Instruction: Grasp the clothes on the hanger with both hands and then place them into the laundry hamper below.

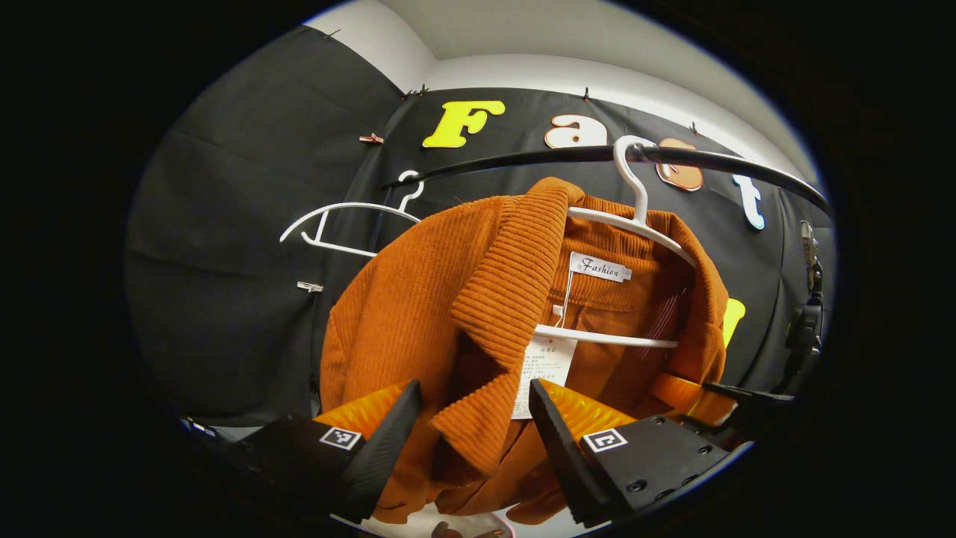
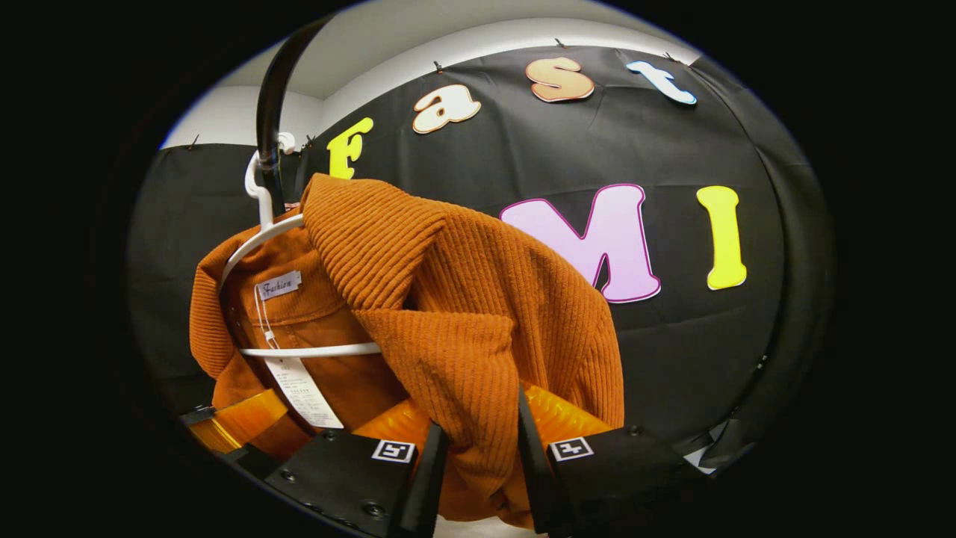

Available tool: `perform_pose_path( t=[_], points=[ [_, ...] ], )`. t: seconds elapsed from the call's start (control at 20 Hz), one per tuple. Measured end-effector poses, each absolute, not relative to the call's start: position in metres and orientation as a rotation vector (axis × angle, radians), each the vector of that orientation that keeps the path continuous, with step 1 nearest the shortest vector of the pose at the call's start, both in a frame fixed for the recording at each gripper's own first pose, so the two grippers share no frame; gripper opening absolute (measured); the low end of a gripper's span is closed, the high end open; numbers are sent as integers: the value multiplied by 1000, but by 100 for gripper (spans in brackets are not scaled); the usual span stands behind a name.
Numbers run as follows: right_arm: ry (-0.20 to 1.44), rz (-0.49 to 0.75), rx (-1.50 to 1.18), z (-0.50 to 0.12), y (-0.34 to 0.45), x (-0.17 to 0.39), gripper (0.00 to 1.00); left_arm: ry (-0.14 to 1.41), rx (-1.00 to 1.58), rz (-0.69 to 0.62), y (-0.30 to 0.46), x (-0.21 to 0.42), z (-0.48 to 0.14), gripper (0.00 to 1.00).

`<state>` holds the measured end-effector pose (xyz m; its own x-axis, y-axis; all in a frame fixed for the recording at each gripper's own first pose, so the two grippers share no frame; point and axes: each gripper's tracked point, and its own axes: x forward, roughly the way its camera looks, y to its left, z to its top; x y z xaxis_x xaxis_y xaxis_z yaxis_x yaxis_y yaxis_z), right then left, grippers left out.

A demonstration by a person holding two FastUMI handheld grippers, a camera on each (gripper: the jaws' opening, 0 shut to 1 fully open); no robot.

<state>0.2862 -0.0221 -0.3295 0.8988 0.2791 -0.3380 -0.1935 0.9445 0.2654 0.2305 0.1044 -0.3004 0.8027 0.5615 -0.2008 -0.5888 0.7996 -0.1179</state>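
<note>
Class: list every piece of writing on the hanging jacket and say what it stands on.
Sewn neck label on the orange jacket: one short script word, not quoted.
Paper hang tag: print too small to read.
Square markers on the left gripper: patterns, no words.

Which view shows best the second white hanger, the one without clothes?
The left gripper view: the bare hanger hangs on the black rail, left of the orange jacket. In the right gripper view, I cannot make it out beside the jacket.
</note>
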Motion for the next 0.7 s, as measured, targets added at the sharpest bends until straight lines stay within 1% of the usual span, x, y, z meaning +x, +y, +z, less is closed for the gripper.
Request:
perform_pose_path(
  t=[0.2, 0.3, 0.35, 0.4, 0.45, 0.5, 0.6, 0.7],
  points=[
    [389, 271, 197, -330, -25, 279, 51, 144, -105, 733, 139, 238, -306, 92],
    [391, 278, 209, -328, -28, 280, 51, 155, -96, 751, 146, 234, -307, 82],
    [385, 250, 200, -327, -36, 281, 54, 165, -101, 762, 150, 228, -309, 60],
    [371, 254, 200, -322, -38, 282, 14, 167, -118, 728, 149, 231, -307, 38],
    [376, 272, 193, -322, -37, 280, 14, 175, -138, 685, 145, 234, -308, 16],
    [382, 307, 196, -322, -34, 276, 19, 191, -141, 665, 144, 230, -308, 16],
    [393, 398, 257, -316, -29, 269, 19, 212, -119, 657, 147, 214, -300, 15],
    [365, 470, 388, -291, -30, 266, 19, 217, -120, 653, 148, 199, -286, 15]
  ],
)
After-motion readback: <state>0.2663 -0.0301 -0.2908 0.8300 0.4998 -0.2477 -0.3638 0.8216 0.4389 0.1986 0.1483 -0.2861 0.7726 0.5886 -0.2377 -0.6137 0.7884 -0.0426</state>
